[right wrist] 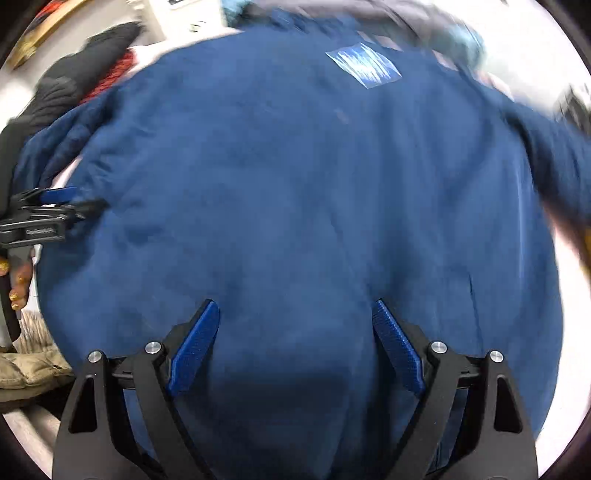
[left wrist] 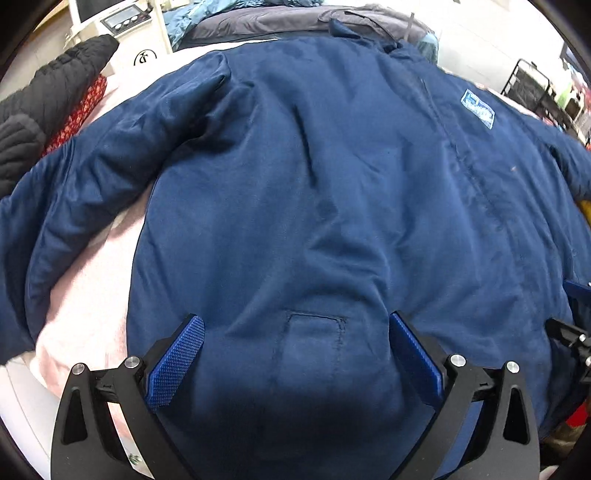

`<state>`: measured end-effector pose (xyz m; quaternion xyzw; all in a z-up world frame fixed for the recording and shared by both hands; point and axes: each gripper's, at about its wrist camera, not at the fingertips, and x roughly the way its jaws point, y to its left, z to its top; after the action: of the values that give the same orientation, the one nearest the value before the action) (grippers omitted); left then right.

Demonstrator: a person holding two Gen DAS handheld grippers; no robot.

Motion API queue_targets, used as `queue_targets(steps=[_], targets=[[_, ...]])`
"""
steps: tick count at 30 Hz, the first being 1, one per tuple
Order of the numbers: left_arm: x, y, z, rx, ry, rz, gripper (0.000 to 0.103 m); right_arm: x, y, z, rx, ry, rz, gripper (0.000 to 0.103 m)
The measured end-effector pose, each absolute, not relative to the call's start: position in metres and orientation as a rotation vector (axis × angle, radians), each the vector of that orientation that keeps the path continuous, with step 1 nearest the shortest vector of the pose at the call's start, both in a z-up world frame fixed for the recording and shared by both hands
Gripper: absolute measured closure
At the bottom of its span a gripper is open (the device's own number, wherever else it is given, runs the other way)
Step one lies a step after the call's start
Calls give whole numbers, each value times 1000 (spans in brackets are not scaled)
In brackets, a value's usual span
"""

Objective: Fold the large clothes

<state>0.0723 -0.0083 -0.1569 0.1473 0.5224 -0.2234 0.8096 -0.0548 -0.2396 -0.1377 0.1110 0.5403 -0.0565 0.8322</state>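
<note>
A large navy blue jacket (left wrist: 332,184) lies spread flat, front up, on a pink sheet (left wrist: 81,295). It has a light blue chest patch (left wrist: 477,109), and one sleeve (left wrist: 85,177) stretches to the left. My left gripper (left wrist: 295,325) is open just above the lower hem, over a small stitched pocket (left wrist: 314,332). My right gripper (right wrist: 295,314) is open above the jacket (right wrist: 295,184) lower right part. The right wrist view is motion-blurred. The left gripper's body (right wrist: 37,221) shows at its left edge, and part of the right gripper (left wrist: 569,339) shows in the left wrist view.
A black quilted garment (left wrist: 44,103) and a red patterned cloth (left wrist: 77,110) lie at the far left. Grey and light blue clothes (left wrist: 280,18) are piled behind the collar. A black wire rack (left wrist: 532,88) stands at the far right. A beige padded garment (right wrist: 33,365) lies lower left.
</note>
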Motion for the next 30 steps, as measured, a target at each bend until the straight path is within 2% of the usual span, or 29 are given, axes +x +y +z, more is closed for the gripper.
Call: queue_targets(steps=[2, 5, 8, 11, 21, 26, 30], targets=[[74, -8, -160, 309, 1120, -479, 5, -69, -250, -137, 309, 1106, -106, 18], [73, -11, -167, 316, 1119, -469, 5, -77, -245, -137, 261, 1122, -100, 17], [73, -15, -169, 333, 1120, -451, 5, -69, -229, -141, 152, 1160, -134, 6], [74, -14, -168, 332, 1127, -453, 5, -60, -216, -146, 78, 1185, -186, 6], [71, -17, -159, 311, 1152, -424, 6, -66, -229, -144, 109, 1175, -179, 6], [59, -19, -142, 250, 1106, -491, 6, -64, -225, -148, 123, 1161, -170, 5], [52, -33, -154, 324, 1120, -500, 6, -69, -227, -152, 134, 1146, -178, 5]])
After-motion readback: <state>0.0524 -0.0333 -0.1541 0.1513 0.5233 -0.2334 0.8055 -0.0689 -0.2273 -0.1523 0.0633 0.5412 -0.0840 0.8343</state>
